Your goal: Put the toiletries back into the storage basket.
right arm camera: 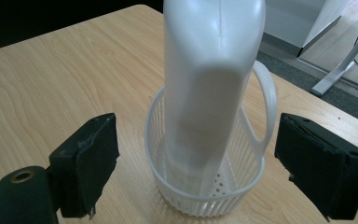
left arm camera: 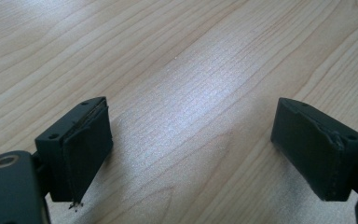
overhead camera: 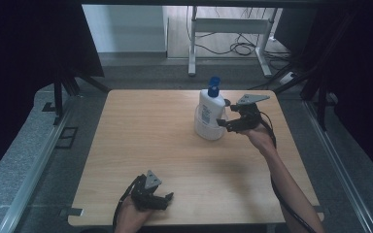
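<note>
Two grippers work a pale wooden table point(overhead camera: 165, 160), and the action sits with the right gripper point(overhead camera: 229, 118), whose jaws stand wide apart on either side of a white bottle point(overhead camera: 210, 108) with a blue cap point(overhead camera: 214, 86). The bottle stands upright inside a white slotted basket point(right arm camera: 177, 191), its base down in the perforated bowl, and a thin loop handle point(right arm camera: 266, 105) arches out beside the bottle on the side toward the far table edge. In the right gripper view neither pad appears to touch the bottle or the basket.

Whether the bottle has just been set down or is about to be taken cannot be told. If a grip is meant, the jaws would best close on the bottle's flat sides above the basket rim, square to the body, so that the light basket is neither clipped nor dragged along. If this is a release, a straight pull back clear of the loop handle looks safest.

The left gripper point(overhead camera: 156, 196) rests well away from the bottle, at the near table edge, its jaws also wide, bare wood grain between them.

Beyond the bottle, past the far table edge, lie grey floor, a white desk frame point(overhead camera: 230, 29) and loose cables point(overhead camera: 240, 47). Dark curtains flank the table.
</note>
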Demonstrator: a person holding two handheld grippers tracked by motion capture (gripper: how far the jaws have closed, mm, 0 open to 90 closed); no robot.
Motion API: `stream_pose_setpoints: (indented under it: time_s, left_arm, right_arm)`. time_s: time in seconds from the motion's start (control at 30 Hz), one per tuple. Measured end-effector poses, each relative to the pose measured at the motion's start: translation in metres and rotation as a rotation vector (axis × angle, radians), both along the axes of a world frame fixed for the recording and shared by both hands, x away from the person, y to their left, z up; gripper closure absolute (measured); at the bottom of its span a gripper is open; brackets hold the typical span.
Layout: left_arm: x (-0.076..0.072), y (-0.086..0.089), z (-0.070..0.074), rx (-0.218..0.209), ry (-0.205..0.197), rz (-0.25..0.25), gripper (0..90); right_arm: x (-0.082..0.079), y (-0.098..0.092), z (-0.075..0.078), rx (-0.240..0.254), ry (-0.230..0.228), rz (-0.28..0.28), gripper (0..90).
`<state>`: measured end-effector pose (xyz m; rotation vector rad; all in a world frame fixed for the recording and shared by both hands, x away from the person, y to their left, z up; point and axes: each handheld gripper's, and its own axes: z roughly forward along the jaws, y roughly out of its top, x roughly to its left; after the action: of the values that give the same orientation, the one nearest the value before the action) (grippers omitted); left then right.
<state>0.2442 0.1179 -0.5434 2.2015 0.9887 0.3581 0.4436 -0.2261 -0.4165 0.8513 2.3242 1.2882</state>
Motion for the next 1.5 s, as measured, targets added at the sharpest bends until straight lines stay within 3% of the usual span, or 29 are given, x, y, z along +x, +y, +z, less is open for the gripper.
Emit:
stream_pose_setpoints:
  time_s: [1.07,1.5]
  left_arm:
    - [0.0,-0.001,0.0,0.001,0.0,0.001,11.6]
    - [0.0,-0.001,0.0,0.0,0.002,0.003,11.7]
  right_arm:
    - [-0.026,-0.032,-0.023,0.02,0.03,-0.02,13.1]
    - [-0.044,-0.047,-0.036,0.029,0.046,-0.031,13.0]
